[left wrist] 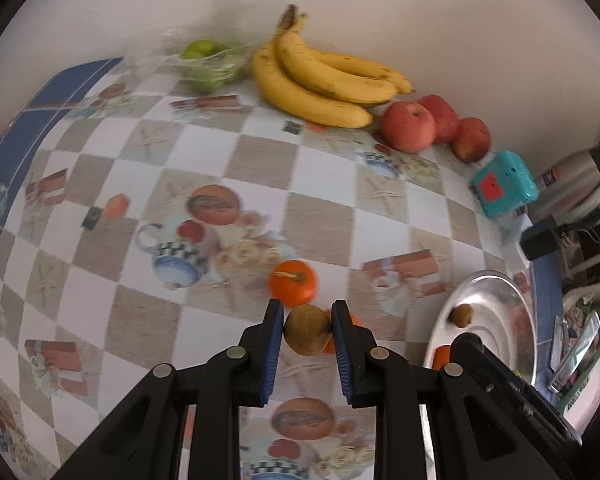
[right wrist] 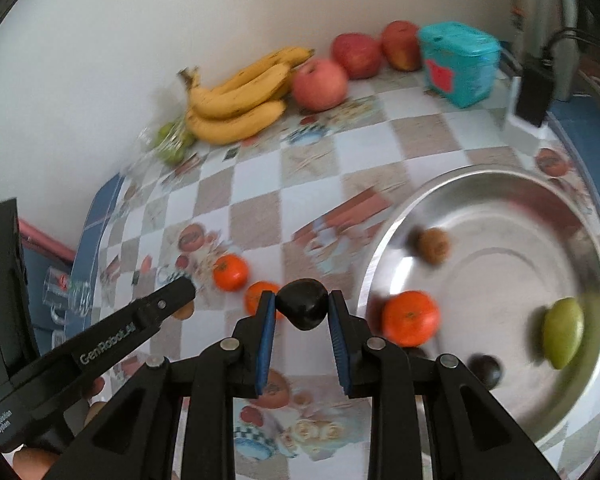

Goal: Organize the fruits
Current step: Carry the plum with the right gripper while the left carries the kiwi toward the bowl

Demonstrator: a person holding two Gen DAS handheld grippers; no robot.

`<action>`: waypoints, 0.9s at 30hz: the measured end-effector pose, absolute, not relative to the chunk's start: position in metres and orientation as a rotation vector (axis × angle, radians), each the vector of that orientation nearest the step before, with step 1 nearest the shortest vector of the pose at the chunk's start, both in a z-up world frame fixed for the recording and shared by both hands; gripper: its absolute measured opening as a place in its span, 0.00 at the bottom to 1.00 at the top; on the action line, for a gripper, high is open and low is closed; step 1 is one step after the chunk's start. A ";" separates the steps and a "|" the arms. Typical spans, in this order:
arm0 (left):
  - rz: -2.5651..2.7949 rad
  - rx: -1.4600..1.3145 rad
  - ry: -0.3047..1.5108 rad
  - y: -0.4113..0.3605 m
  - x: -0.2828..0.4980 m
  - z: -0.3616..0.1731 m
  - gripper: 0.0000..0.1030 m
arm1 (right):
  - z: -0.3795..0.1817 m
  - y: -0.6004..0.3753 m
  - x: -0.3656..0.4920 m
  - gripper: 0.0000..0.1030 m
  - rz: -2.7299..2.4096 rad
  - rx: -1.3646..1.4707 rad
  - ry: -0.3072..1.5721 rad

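1. Here the left hand-held gripper [left wrist: 307,322] is pinching a brown kiwi [left wrist: 307,330] above the worktop [left wrist: 260,160].
2. The right hand-held gripper [right wrist: 302,305] is clamping a dark fruit [right wrist: 303,303] beside the steel bowl [right wrist: 384,240], which is holding a tangerine [right wrist: 410,318].

Black fingers [left wrist: 268,344], blue ribbed pads [right wrist: 266,340]

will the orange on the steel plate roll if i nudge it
Probably: the orange is round and sits near the sloping rim of the smooth steel plate, so it would likely roll inward. Its slightly flattened shape may slow it.
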State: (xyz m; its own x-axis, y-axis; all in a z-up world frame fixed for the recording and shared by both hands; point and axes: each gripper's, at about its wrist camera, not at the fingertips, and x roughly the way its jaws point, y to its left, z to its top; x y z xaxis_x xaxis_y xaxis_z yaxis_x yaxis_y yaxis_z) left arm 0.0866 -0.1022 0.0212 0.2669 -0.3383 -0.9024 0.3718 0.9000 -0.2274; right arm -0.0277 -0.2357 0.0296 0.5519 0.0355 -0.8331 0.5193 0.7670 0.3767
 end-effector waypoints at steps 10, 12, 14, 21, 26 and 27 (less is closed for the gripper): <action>-0.614 0.156 1.190 -0.161 0.049 0.023 0.26 | 0.032 -0.289 -0.068 0.27 -0.479 0.720 0.905; -0.647 0.180 1.185 -0.172 0.040 0.022 0.26 | 0.032 -0.299 -0.077 0.27 -0.508 0.731 0.897; -0.676 0.207 1.177 -0.181 0.030 0.021 0.26 | 0.033 -0.308 -0.085 0.27 -0.535 0.744 0.889; -0.775 0.268 1.133 -0.207 0.000 0.021 0.26 | 0.040 -0.331 -0.113 0.27 -0.619 0.765 0.844; -0.832 0.348 1.108 -0.225 -0.022 0.013 0.26 | 0.032 -0.337 -0.115 0.27 -0.615 0.793 0.852; -0.839 0.362 1.110 -0.228 -0.026 0.010 0.26 | 0.028 -0.337 -0.114 0.27 -0.608 0.803 0.864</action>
State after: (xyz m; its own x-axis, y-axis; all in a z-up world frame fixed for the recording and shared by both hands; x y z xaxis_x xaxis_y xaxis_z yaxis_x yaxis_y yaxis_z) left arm -0.0261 -0.2282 0.0100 0.1876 -0.4099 -0.8926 0.7470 0.6496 -0.1412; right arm -0.1137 -0.3368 0.0278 0.5190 -0.1456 -0.8423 0.7436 0.5628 0.3609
